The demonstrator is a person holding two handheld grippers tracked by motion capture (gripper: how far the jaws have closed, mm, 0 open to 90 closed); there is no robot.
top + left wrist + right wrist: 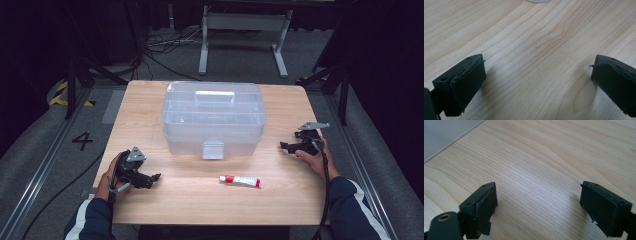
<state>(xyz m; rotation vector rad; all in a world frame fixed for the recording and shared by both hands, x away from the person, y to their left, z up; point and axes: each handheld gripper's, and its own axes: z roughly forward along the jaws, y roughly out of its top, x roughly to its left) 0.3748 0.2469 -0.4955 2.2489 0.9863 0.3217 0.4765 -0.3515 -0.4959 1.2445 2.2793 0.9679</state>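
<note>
Small white tube with red cap lies flat on table, near front edge

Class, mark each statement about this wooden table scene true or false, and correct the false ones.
1. The clear plastic lidded box is closed. True.
2. The small white tube with the red cap lies inside the box. False: it lies on the wooden table, in front of the box.
3. The left gripper stands open and empty. True.
4. The right gripper grips the box's handle. False: it is open, beside the box.
</note>
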